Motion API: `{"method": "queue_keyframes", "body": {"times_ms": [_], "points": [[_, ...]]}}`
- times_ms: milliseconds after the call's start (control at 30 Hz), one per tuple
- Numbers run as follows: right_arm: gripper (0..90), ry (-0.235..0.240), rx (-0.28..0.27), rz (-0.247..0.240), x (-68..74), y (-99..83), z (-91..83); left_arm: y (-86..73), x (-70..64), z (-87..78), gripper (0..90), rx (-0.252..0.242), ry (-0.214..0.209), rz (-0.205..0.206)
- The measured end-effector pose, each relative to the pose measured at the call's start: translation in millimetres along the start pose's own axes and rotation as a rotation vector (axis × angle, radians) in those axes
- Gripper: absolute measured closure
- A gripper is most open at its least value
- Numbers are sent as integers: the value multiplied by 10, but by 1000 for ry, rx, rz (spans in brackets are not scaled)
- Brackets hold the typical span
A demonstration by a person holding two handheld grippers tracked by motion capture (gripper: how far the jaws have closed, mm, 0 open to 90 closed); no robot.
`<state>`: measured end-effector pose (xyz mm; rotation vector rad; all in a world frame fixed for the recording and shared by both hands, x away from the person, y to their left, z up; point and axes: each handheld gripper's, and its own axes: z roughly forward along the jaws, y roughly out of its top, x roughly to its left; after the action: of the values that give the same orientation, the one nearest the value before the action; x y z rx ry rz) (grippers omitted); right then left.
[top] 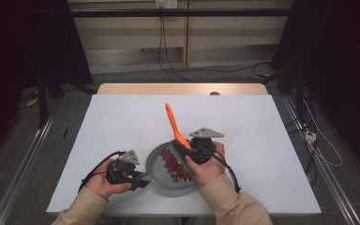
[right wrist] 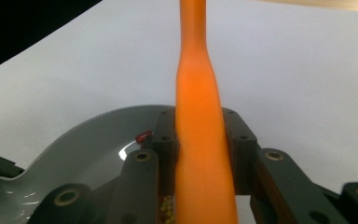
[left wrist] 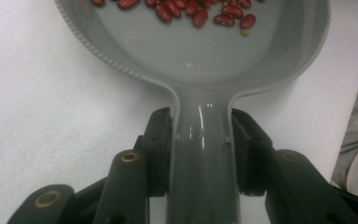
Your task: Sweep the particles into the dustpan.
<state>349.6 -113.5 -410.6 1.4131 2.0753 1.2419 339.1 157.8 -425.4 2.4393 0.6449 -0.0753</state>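
A grey pan rests on the white table near its front edge, with red beans and a few small yellow grains lying in it. My left gripper is shut on the pan's handle; its jaws press both sides of that handle. The pan's bowl and the beans lie ahead of them. My right gripper is shut on an orange spatula, whose handle points up and away over the table. That orange spatula stands between the jaws above the pan's rim.
The white table top stretches wide behind and to both sides of the pan. A wooden edge runs along its far side. Cables trail over the floor to the right.
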Motion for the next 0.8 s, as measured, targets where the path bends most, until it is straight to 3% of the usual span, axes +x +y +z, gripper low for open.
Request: {"method": "queue_keyframes", "body": {"times_ms": [267,400,467,600,667,733,800], "points": [[708,-63,-4,-7,-238,54,-7,1,21,-15,626,-1,5,-2],[709,-117,15,-54,-298,-14,87,2,21,-9,625,1,4,-11],[708,-122,10,-46,-297,-88,125,3,16,-4,625,-2,5,-19],[708,-34,1,23,-192,-129,121,12,20,3,626,7,1,-19],[708,-31,-3,-3,-123,-124,121,11,17,3,626,5,4,-19],[709,28,-18,54,-108,-90,107,8,17,11,626,3,2,-23],[709,30,-16,39,-69,-50,102,7,21,12,626,-4,3,-30]]}}
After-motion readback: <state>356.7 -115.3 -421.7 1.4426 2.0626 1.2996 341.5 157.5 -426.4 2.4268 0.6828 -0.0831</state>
